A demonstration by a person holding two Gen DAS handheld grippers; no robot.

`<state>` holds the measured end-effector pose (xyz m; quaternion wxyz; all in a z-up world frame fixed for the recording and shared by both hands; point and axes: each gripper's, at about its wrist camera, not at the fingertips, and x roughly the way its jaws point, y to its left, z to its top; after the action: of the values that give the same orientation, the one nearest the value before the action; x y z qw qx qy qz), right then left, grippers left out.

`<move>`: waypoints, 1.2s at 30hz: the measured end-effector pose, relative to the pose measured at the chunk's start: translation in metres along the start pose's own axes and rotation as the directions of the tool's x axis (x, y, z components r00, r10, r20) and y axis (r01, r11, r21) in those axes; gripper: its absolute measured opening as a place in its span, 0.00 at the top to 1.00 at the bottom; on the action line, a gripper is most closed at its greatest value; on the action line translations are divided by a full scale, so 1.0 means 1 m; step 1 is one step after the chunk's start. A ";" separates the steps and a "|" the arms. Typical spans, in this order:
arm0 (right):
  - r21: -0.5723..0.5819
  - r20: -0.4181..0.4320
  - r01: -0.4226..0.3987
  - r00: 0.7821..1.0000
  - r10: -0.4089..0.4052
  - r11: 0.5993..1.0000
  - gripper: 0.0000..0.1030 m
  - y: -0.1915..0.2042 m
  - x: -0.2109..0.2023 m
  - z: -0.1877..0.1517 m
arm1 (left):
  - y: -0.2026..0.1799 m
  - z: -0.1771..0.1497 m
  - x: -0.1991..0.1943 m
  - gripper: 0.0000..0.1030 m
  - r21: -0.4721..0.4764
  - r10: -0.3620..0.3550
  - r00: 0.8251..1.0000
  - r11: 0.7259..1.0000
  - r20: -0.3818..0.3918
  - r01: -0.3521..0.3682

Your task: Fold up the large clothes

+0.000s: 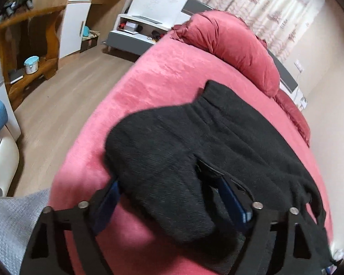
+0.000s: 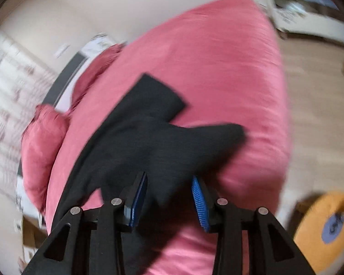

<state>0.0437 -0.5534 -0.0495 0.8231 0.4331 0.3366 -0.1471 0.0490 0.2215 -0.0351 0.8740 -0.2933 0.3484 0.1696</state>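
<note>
A black knit garment (image 1: 195, 142) lies on the pink bed (image 1: 162, 73), with a ribbed band toward the pillow. My left gripper (image 1: 169, 197) has its blue-padded jaws wide apart, and a bulky fold of the garment lies between them. In the blurred right wrist view the same garment (image 2: 149, 123) spreads over the bed (image 2: 217, 57). My right gripper (image 2: 169, 197) also stands apart with garment cloth between its pads (image 2: 199, 201). Neither pair of pads visibly presses the cloth.
A red pillow (image 1: 231, 45) lies at the head of the bed. Wooden shelves (image 1: 29, 45) and a white bedside unit (image 1: 140, 29) stand across the floor. A grey cloth (image 1: 13, 224) is at the lower left. An orange stool (image 2: 325, 226) stands right of the bed.
</note>
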 end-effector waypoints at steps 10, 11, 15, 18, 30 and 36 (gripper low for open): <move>0.265 -0.024 -0.193 0.978 0.206 0.945 0.88 -0.050 0.023 0.002 | -0.005 0.009 -0.016 0.83 0.028 0.019 0.998 0.999 -0.059 -0.017; 0.232 -0.020 -0.187 0.980 0.197 0.954 0.89 -0.043 0.025 0.004 | -0.009 0.010 -0.019 0.86 0.045 0.014 0.998 0.999 -0.061 -0.011; 0.079 0.040 -0.214 0.977 0.211 0.974 0.94 0.010 0.002 0.029 | -0.019 0.023 -0.036 0.88 0.048 -0.051 0.997 0.997 -0.050 0.053; -0.012 0.080 -0.287 0.955 0.287 0.958 0.94 0.054 -0.028 0.047 | -0.017 0.043 -0.050 0.88 -0.022 -0.116 0.993 0.993 -0.033 0.115; -0.233 0.116 -0.289 0.940 0.321 0.929 0.94 0.095 -0.104 0.052 | 0.012 0.034 -0.051 0.89 -0.069 -0.124 0.986 0.991 -0.114 0.116; 0.075 -0.271 0.107 0.959 -0.083 0.991 0.83 -0.054 -0.015 0.000 | 0.031 0.002 -0.031 0.86 -0.084 -0.057 0.974 0.996 -0.221 0.039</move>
<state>0.0041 -0.5859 -0.0724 0.7421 0.4684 0.4582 -0.1413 0.0126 0.2437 -0.0238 0.8209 -0.3533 0.4301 0.1281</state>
